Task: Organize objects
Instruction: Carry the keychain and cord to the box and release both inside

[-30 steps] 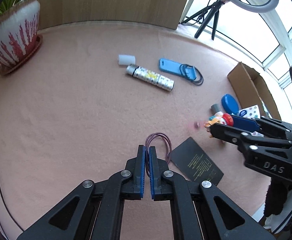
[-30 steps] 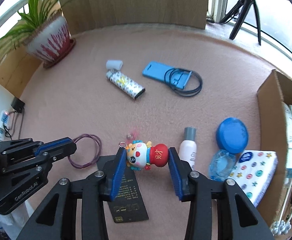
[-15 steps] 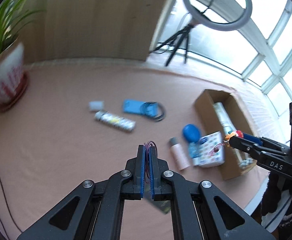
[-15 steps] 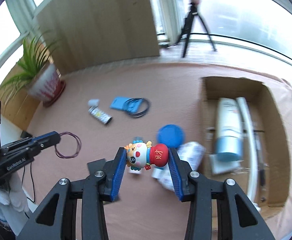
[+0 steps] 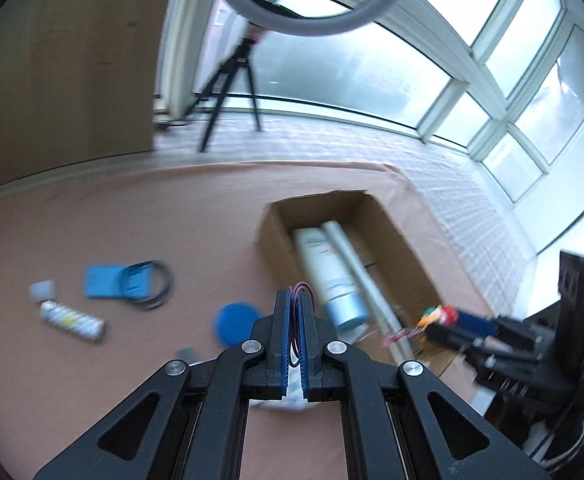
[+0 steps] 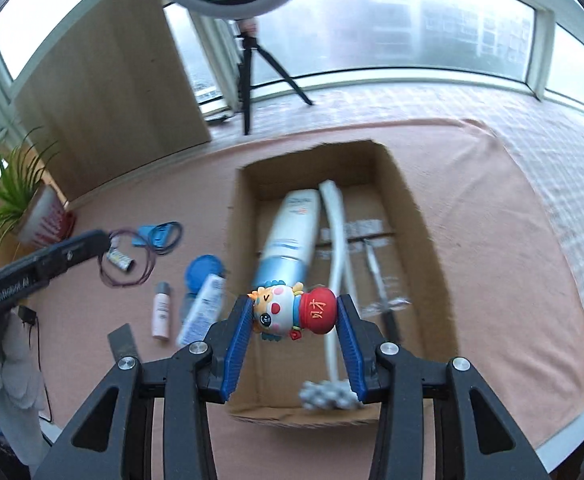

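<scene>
Meanwhile, the right tongs [image 6: 294, 316] are gripping a small doll [image 6: 292, 311] sideways between their blue pads, hanging over the near end of the open box [image 6: 412, 216]. Inside the box, a white bottle [image 6: 292, 232] and a white tube [image 6: 338, 248] are lying lengthwise. Left of the box, the left tongs [image 5: 295, 334] are clamping shut on a thin purple cord [image 6: 129, 256], its loop dangling above the pink counter [image 6: 512, 240]. A blue lid [image 6: 203, 272] is lying just left of the box.
</scene>
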Tool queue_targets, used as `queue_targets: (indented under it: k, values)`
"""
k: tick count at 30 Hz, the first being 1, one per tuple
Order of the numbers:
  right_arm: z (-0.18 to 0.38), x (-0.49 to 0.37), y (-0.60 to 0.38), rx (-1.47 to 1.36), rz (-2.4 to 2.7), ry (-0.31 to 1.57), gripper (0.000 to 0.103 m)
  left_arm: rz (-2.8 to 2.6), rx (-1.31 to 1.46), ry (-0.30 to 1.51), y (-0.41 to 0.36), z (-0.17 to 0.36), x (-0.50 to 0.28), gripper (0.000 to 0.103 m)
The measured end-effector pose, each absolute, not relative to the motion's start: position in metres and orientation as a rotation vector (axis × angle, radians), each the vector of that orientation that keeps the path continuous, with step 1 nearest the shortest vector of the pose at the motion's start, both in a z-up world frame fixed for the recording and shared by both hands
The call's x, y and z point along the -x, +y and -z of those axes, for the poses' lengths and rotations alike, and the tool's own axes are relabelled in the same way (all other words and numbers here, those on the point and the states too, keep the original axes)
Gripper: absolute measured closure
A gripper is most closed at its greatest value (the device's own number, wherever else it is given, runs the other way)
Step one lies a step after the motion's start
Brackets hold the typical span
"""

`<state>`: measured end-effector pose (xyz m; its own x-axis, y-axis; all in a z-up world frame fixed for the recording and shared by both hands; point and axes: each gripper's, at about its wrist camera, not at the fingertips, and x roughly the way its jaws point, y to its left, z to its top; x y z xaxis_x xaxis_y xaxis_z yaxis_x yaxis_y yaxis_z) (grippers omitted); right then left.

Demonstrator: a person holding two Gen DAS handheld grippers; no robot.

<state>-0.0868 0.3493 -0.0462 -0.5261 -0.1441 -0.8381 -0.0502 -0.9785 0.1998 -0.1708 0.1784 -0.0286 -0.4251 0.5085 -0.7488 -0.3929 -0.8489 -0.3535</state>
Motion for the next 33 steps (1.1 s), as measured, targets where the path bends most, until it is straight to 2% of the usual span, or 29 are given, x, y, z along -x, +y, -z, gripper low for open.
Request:
queue_targets:
  k: [10,22,25,27,28,33]
  values:
    - [0.057,0.080,0.385,-1.550,2.695,-0.343,0.065,-2.165,1.258,-0.087,0.273,0.041,0.171,0.100]
    - [0.071,0.079,0.390,-1.596,2.662,-0.355,0.064,-2.120,1.308,-0.017,0.298,0.058,0.162,0.099]
    - [0.071,0.078,0.388,-1.598,2.648,-0.362,0.062,-2.107,1.323,-0.032,0.294,0.057,0.161,0.086]
    - [0.071,0.077,0.387,-1.600,2.638,-0.381,0.061,-2.122,1.316,-0.039,0.289,0.053,0.160,0.068]
    - [0.070,0.077,0.386,-1.600,2.637,-0.384,0.060,-2.128,1.315,-0.049,0.284,0.052,0.160,0.065]
    - [0.066,0.073,0.380,-1.585,2.631,-0.384,0.060,-2.172,1.314,-0.074,0.257,0.045,0.161,0.065]
